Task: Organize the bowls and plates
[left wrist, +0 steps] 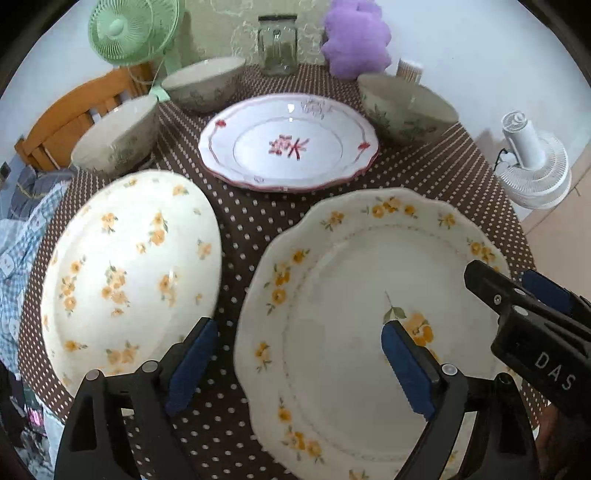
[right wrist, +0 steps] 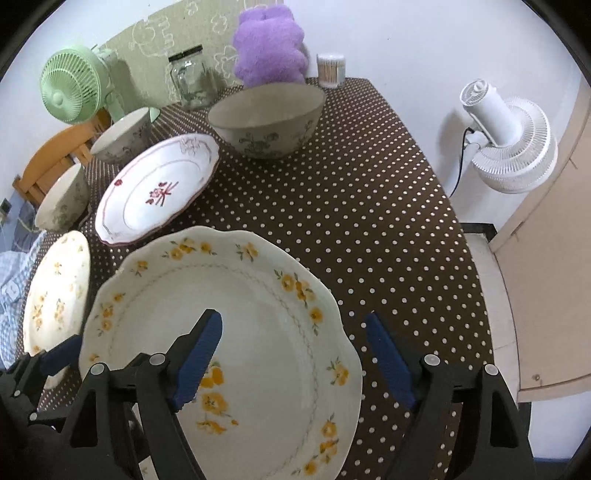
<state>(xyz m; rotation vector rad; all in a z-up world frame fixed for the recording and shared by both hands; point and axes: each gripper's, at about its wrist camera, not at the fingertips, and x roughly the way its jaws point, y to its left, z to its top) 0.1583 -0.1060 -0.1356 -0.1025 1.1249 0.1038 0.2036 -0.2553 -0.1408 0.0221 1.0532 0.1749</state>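
A scalloped yellow-flower plate (left wrist: 351, 314) (right wrist: 240, 350) lies at the table's near edge. My left gripper (left wrist: 299, 339) is open, its fingers either side of that plate's left rim. My right gripper (right wrist: 293, 332) is open, astride the plate's right rim; it also shows in the left wrist view (left wrist: 517, 291). A second yellow-flower plate (left wrist: 129, 269) (right wrist: 55, 291) lies to the left. A red-flower plate (left wrist: 288, 144) (right wrist: 159, 188) sits mid-table. Three grey-green floral bowls stand behind: left (left wrist: 118, 136) (right wrist: 62, 199), back left (left wrist: 203, 83) (right wrist: 122, 136), back right (left wrist: 406, 107) (right wrist: 266, 118).
On the brown dotted tablecloth (right wrist: 351, 221) stand a glass jar (left wrist: 277, 44), a purple sponge (left wrist: 354, 37), a cotton-swab tub (right wrist: 331, 70) and a green fan (left wrist: 129, 29). A white fan (right wrist: 509, 144) stands on the floor at the right. A wooden chair (left wrist: 74, 114) is at the left.
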